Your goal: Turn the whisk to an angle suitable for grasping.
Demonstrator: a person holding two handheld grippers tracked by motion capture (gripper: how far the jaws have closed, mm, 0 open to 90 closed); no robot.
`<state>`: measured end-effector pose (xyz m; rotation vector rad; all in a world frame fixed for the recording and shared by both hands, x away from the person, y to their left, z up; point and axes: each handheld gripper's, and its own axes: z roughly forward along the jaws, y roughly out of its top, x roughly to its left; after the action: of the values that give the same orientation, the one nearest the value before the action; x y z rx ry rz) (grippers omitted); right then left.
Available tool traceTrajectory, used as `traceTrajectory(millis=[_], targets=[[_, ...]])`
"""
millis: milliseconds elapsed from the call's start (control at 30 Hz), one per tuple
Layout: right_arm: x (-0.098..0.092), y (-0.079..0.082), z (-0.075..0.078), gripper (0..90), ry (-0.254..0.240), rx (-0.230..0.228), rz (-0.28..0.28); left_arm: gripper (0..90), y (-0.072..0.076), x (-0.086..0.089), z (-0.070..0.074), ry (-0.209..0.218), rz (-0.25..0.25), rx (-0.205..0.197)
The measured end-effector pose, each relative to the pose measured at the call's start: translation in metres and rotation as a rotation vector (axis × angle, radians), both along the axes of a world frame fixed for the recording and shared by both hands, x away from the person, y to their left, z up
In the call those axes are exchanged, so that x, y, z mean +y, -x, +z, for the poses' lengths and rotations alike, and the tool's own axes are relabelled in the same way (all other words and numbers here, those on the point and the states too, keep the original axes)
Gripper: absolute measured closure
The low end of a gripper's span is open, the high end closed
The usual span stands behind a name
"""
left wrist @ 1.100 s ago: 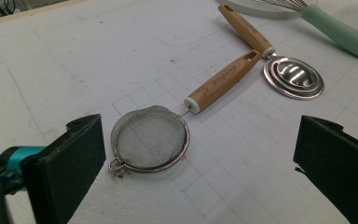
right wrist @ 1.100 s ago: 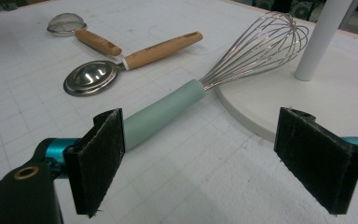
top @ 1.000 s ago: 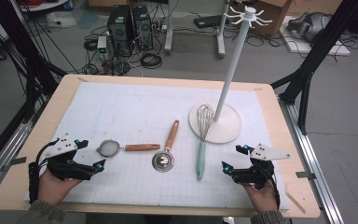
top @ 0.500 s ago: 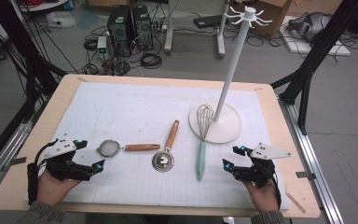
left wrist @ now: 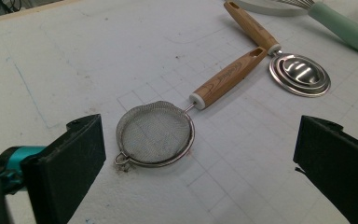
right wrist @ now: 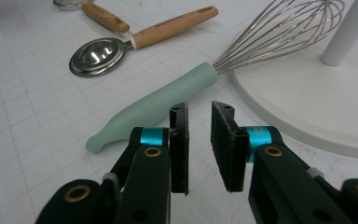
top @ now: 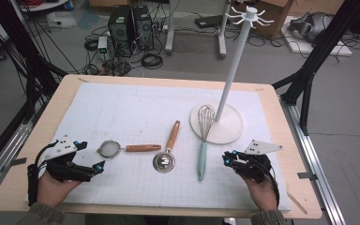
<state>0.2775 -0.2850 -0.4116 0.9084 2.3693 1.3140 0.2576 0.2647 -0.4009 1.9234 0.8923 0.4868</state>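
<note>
Whisk (right wrist: pixel 168 100) lies just beyond right claw (right wrist: pixel 199 144) (narrowly gapped, closing) — untouched.

A wooden table (top: pixel 288 136) carried a white gridded mat (top: pixel 136 112). On the mat lay a mesh strainer (top: pixel 109 149) just ahead of the left gripper (top: pixel 99 167), a metal scoop (top: pixel 164 161) between the two grippers, and a whisk (top: pixel 202 154) beside the right gripper (top: pixel 227 158), its wires resting on a white stand's base (top: pixel 229 129).
</note>
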Motion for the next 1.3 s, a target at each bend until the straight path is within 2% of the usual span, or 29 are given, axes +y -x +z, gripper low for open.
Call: traceTrajectory(millis=[67,167,667,800,1067,1300], targets=[[0.002,-0.002,-0.001,84.4,0.014,-0.001,0.009,2.6,0.0,0.0,0.0,0.0,0.001,0.0],[0.008,-0.006,-0.003,89.3,0.039,0.022,0.027,2.6,0.0,-0.001,0.0,-0.002,-0.001,0.0],[0.028,-0.025,-0.016,89.3,0.078,0.076,0.064,2.7,-0.001,-0.004,-0.002,-0.006,-0.007,0.0],[0.033,-0.027,-0.018,89.3,0.083,0.083,0.075,2.7,-0.001,-0.004,-0.001,-0.003,-0.007,0.0],[0.045,-0.03,-0.026,89.3,0.129,0.117,0.09,2.7,-0.001,-0.004,-0.001,-0.011,-0.011,0.0],[0.047,-0.03,-0.028,89.3,0.146,0.119,0.098,2.7,-0.001,-0.005,-0.002,-0.008,-0.008,-0.001]])
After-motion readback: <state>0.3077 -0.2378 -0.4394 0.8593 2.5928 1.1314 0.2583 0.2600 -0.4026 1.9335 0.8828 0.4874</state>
